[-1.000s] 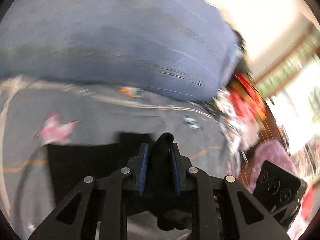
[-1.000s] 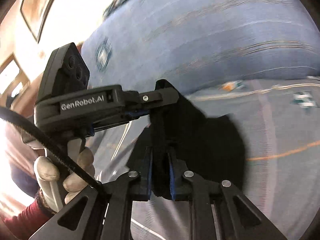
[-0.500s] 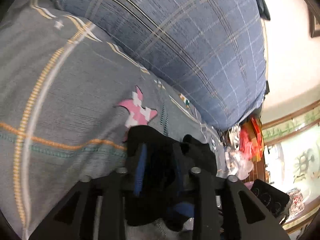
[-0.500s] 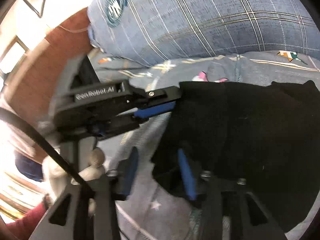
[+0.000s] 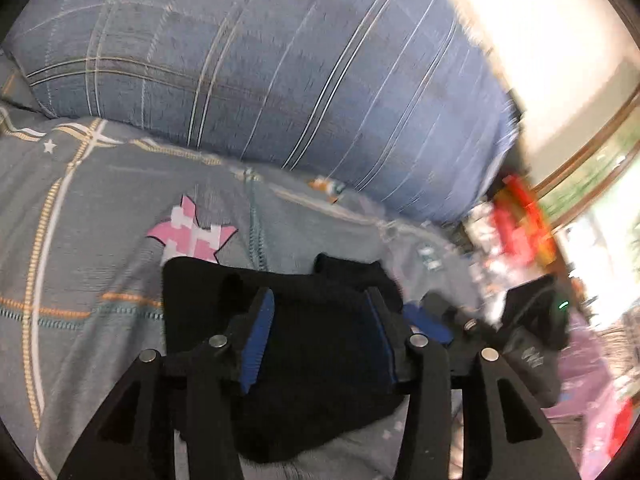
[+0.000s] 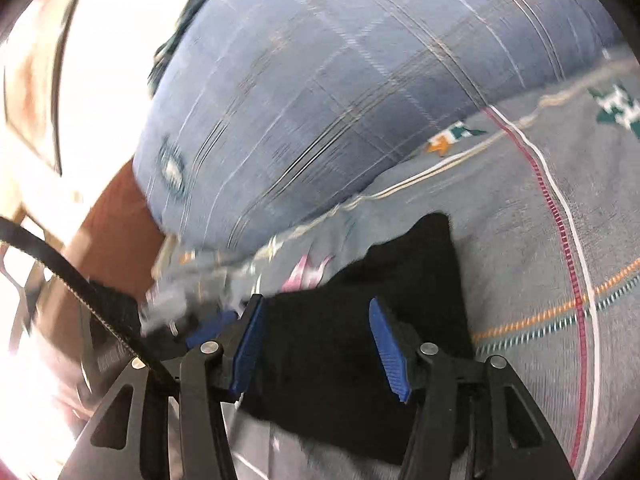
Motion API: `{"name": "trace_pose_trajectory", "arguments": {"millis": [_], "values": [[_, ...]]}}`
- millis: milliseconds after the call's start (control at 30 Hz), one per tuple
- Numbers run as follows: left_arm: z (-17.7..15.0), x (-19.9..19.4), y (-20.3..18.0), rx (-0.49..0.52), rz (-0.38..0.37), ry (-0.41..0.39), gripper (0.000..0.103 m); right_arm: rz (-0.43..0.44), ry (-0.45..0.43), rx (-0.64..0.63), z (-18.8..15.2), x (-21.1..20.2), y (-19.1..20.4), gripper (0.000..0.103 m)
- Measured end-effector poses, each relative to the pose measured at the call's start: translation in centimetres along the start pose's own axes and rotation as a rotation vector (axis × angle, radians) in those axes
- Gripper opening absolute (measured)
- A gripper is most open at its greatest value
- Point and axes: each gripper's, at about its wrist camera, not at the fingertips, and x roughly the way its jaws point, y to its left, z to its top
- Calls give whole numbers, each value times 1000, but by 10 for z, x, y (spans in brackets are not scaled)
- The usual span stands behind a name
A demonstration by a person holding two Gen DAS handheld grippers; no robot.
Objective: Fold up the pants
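The black pants (image 5: 320, 352) lie folded into a compact bundle on the grey patterned bedspread (image 5: 80, 240). My left gripper (image 5: 318, 300) is open, its blue-padded fingers spread just above the bundle, holding nothing. In the right wrist view the same pants (image 6: 320, 360) lie under my right gripper (image 6: 316, 308), which is also open and empty. The right gripper shows at the right in the left wrist view (image 5: 436, 320), and the left gripper shows blurred at the left in the right wrist view (image 6: 192, 328).
A big blue plaid pillow (image 5: 260, 64) lies right behind the pants, also in the right wrist view (image 6: 340, 80). A pink star patch (image 5: 192, 236) marks the bedspread beside the bundle. Red and pink clutter (image 5: 520, 220) sits past the bed's right edge.
Both grippers were shut on the black pants a second ago. They have laid the bundle on the bedspread, opened and let go. Both views are blurred by motion.
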Motion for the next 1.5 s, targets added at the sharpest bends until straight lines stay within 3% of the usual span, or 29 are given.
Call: {"name": "trace_pose_trajectory", "arguments": {"millis": [100, 167, 300, 467, 567, 633, 700, 900, 967, 1000, 1067, 1100, 1167, 1267, 1433, 1500], "values": [[3, 33, 26, -97, 97, 50, 44, 42, 22, 63, 13, 25, -14, 59], [0, 37, 44, -156, 41, 30, 43, 38, 35, 85, 18, 36, -24, 58], [-5, 35, 43, -117, 40, 12, 42, -1, 45, 122, 25, 55, -47, 56], [-13, 33, 37, -66, 54, -21, 42, -49, 52, 106, 37, 65, -47, 51], [-15, 25, 34, -66, 45, -13, 43, -113, 7, 71, 38, 50, -37, 52], [-17, 10, 28, -63, 45, -24, 43, -113, -43, 67, 35, 28, -30, 62], [-21, -7, 22, -46, 60, -46, 43, -123, -76, 40, 29, 1, -23, 63], [-67, -81, 6, 20, 207, -179, 48, -264, -155, -137, -22, -65, 2, 64], [-94, -108, -7, 67, 312, -260, 51, -374, -229, -231, -47, -85, 16, 65], [-107, -121, -13, 98, 374, -307, 54, -464, -289, -303, -63, -94, 26, 71], [-127, -136, -28, 146, 473, -392, 70, -623, -442, -459, -100, -110, 50, 89], [-138, -146, -35, 169, 519, -441, 75, -649, -496, -502, -113, -115, 58, 100], [-160, -165, -47, 178, 604, -537, 97, -658, -579, -565, -137, -121, 70, 103], [-177, -183, -57, 166, 620, -597, 103, -642, -557, -593, -153, -116, 70, 103], [-188, -185, -65, 156, 639, -563, 103, -685, -422, -539, -153, -94, 48, 103], [-191, -179, -63, 156, 654, -534, 103, -674, -425, -530, -152, -94, 45, 103]]}}
